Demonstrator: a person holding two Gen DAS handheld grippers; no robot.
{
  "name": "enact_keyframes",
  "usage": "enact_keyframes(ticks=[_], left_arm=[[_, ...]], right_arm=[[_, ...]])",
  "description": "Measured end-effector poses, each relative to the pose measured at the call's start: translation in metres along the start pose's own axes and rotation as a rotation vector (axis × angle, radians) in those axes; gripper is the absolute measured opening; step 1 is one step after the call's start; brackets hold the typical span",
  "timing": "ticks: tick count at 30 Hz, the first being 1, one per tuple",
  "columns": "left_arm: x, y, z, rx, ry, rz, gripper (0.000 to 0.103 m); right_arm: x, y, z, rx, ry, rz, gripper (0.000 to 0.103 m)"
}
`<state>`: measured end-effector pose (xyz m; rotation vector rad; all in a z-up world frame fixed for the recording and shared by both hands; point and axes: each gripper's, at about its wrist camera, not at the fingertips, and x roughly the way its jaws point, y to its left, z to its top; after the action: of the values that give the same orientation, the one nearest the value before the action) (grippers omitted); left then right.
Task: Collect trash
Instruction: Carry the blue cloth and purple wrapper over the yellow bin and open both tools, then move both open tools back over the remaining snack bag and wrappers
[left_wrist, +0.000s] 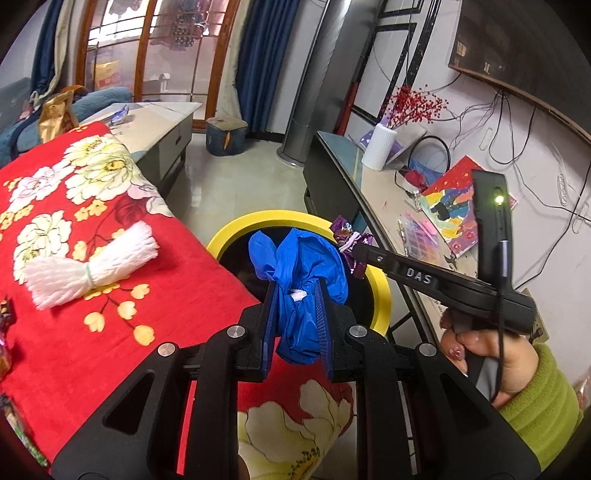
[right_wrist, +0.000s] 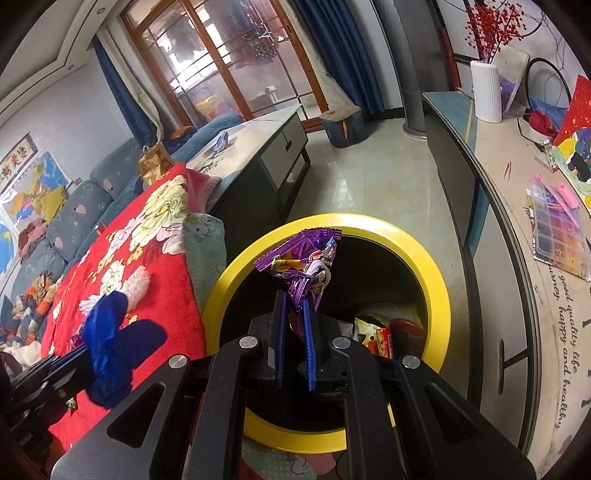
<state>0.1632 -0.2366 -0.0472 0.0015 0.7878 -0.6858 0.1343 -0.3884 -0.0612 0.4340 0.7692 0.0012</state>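
Note:
My left gripper (left_wrist: 295, 291) is shut on a crumpled blue plastic bag (left_wrist: 299, 258), held at the near rim of the yellow-rimmed trash bin (left_wrist: 236, 229). In the right wrist view the same blue bag (right_wrist: 110, 339) hangs over the red blanket, left of the bin. My right gripper (right_wrist: 293, 299) is shut on a purple snack wrapper (right_wrist: 306, 258), which hangs above the open mouth of the bin (right_wrist: 428, 273). From the left wrist view the purple wrapper (left_wrist: 351, 240) shows at the tip of the right gripper, over the bin's far side. Some trash lies inside the bin.
A white foam net (left_wrist: 88, 266) lies on the red flowered blanket (left_wrist: 74, 332) left of the bin. A low cabinet (right_wrist: 491, 236) with a white vase (right_wrist: 485, 92), papers and cables runs along the right. A coffee table (right_wrist: 266, 140) stands behind.

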Motion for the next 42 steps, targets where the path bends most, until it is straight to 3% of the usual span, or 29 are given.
enact_keyframes(ticks=[7, 10, 12, 13, 23, 28, 42], left_arm=[[0.031, 0.005, 0.006, -0.007, 0.050, -0.010, 0.014], [0.039, 0.006, 0.009, -0.008, 0.062, 0.001, 0.022], [0.039, 0.006, 0.009, -0.008, 0.059, 0.008, 0.028], [0.038, 0.006, 0.008, -0.011, 0.056, 0.009, 0.038], [0.001, 0.028, 0.004, -0.094, -0.024, 0.057, 0.085], [-0.022, 0.034, 0.000, -0.099, -0.072, 0.110, 0.089], [-0.076, 0.063, -0.014, -0.133, -0.155, 0.225, 0.089]], right_arm=[[0.002, -0.008, -0.002, 0.023, 0.009, -0.004, 0.009], [0.000, -0.011, -0.001, 0.031, 0.003, -0.009, 0.014], [-0.002, -0.013, -0.001, 0.041, -0.005, -0.010, 0.028], [-0.003, -0.014, -0.001, 0.043, -0.008, -0.012, 0.032], [-0.008, -0.004, 0.000, 0.016, -0.033, -0.012, 0.040], [-0.010, 0.010, 0.001, -0.014, -0.042, 0.003, 0.046], [-0.012, 0.067, -0.009, -0.113, -0.031, 0.074, 0.051]])
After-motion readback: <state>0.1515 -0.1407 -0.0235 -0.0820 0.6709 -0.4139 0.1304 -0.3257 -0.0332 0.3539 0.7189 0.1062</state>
